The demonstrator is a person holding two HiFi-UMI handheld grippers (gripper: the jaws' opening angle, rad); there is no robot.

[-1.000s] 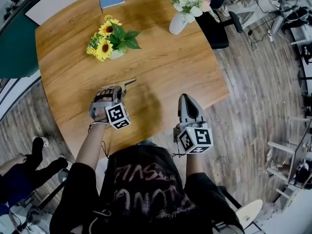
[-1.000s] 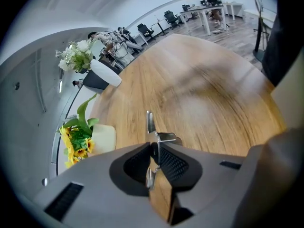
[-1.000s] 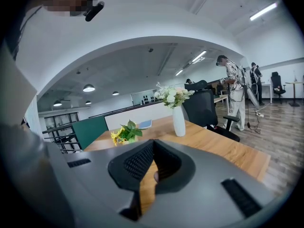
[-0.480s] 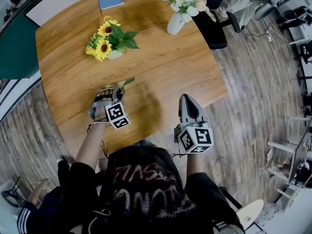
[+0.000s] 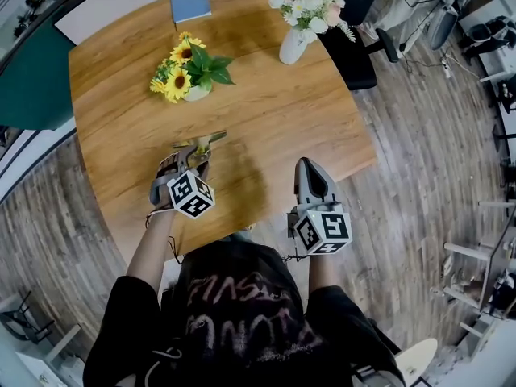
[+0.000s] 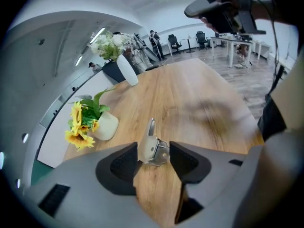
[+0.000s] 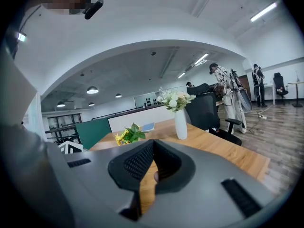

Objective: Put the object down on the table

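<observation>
**A:** What's in the containers?

**B:** There are 2 on the bench (image 5: 282,115). A squat white pot (image 5: 193,92) holds sunflowers (image 5: 179,61), and a tall white vase (image 5: 292,45) near the far edge holds pale flowers. A blue book (image 5: 189,5) lies flat beyond the pot.

**A:** And the object?

**B:** It's a small metal piece (image 6: 153,145) lying on the wood between the 2 fingers of the left gripper (image 6: 153,152). Those fingers are opening and already spread wide. The piece sits close against the left one, with a clear gap to the right one, so nothing clamps it. A thin end pokes out past the fingers, roughly toward the pot.

**A:** The other hand?

**B:** The right gripper (image 7: 153,145) has its fingers together at the tips with nothing between them. It's held over the near right part of the bench, well apart from the metal piece.

**A:** Anything you can't make out?

**B:** I can't tell what the piece actually is. From the head view the left gripper's body covers most of it, so only the thin end shows. The person's torso hides the bench's near edge.
</observation>
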